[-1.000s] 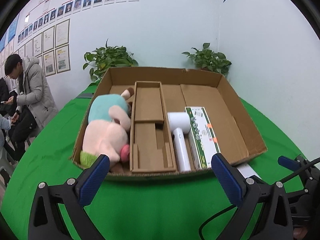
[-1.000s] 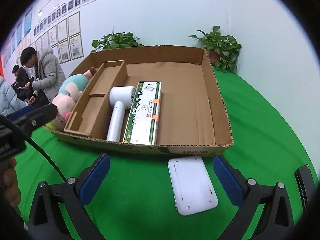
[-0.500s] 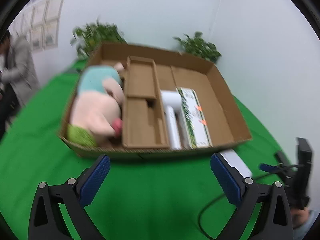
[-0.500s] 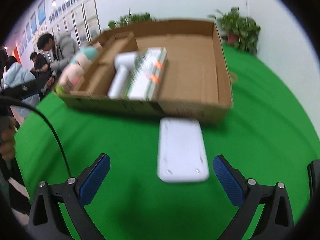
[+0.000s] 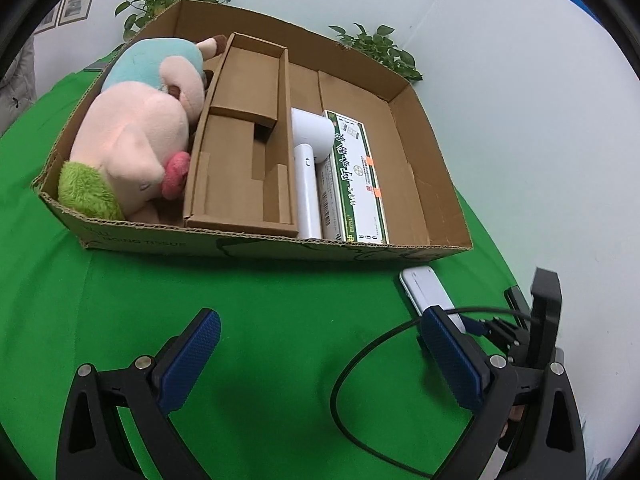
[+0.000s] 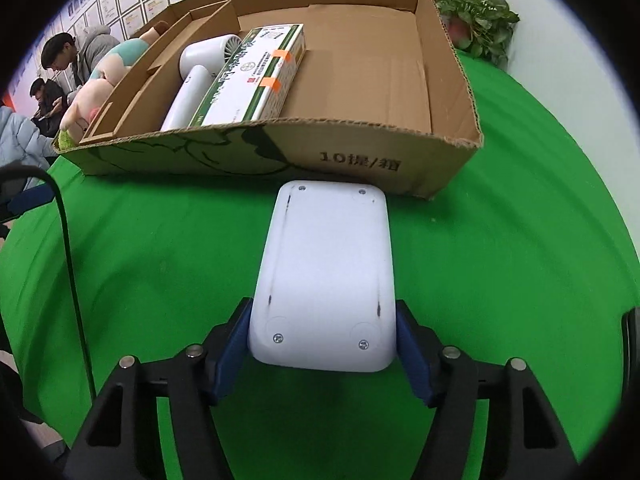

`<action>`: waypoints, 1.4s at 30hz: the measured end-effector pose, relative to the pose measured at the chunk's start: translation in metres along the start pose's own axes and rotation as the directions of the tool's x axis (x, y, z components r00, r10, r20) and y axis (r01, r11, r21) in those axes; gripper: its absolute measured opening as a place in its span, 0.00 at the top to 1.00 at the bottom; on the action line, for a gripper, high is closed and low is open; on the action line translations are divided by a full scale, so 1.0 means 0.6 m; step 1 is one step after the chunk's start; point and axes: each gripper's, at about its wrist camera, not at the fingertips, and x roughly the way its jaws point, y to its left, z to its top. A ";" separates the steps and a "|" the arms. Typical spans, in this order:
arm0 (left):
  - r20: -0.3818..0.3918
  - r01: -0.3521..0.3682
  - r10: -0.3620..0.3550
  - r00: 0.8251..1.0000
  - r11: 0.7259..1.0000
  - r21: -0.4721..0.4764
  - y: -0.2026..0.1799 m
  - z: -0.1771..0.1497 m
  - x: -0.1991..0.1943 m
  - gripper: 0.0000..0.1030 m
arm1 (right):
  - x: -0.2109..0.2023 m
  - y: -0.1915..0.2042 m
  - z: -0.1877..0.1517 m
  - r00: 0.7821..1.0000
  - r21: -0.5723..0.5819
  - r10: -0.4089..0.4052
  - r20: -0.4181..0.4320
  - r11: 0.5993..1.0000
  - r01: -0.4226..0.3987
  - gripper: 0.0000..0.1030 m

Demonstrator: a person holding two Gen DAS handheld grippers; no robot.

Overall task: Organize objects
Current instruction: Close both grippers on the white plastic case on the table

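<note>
While the left gripper (image 5: 320,364) gapes, the right gripper (image 6: 322,356) is closing around a smooth white slab (image 6: 326,272).

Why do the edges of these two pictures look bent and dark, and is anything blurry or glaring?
Both wrist views: fisheye lenses bow the cardboard box and blacken the corners. Left wrist view: sharp, with a soft shadow on the green cloth. Right wrist view: sharp too; the white device looks bright, but its screws still show.

White flat device (image 6: 326,276) underside up on green cloth, far end touching cardboard box (image 6: 360,156).
</note>
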 end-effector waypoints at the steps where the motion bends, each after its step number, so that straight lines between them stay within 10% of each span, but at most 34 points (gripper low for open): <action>1: -0.003 0.006 -0.006 1.000 1.000 -0.004 0.003 -0.001 -0.002 0.02 | -0.007 0.009 -0.011 1.000 -0.010 -0.013 0.008 1.000 0.013 0.36; 8: -0.046 0.074 -0.075 0.996 0.997 -0.010 0.013 -0.016 -0.012 0.02 | -0.063 0.061 -0.096 0.998 -0.042 0.059 0.016 0.997 -0.058 0.34; 12: -0.038 0.121 -0.123 0.992 0.991 -0.054 0.014 -0.007 -0.017 0.02 | -0.087 0.077 -0.133 0.994 -0.056 0.106 0.018 0.993 -0.105 0.17; 18: -0.153 0.290 -0.301 0.941 0.953 -0.086 -0.033 0.008 0.045 0.08 | -0.095 0.058 -0.133 0.992 -0.023 0.114 0.049 0.993 -0.113 0.15; 22: -0.270 0.383 -0.408 0.872 0.913 -0.139 -0.067 -0.006 0.103 0.13 | -0.096 0.076 -0.128 0.994 -0.077 0.084 0.075 0.994 -0.078 0.17; 35: -0.333 0.402 -0.485 0.809 0.869 -0.288 -0.057 -0.066 0.143 0.21 | -0.102 0.081 -0.141 0.986 0.030 0.151 0.073 0.988 -0.153 0.35; 42: -0.351 0.391 -0.475 0.807 0.875 -0.286 -0.058 -0.078 0.162 0.48 | -0.105 0.099 -0.145 0.970 0.059 0.229 0.080 0.970 -0.234 0.35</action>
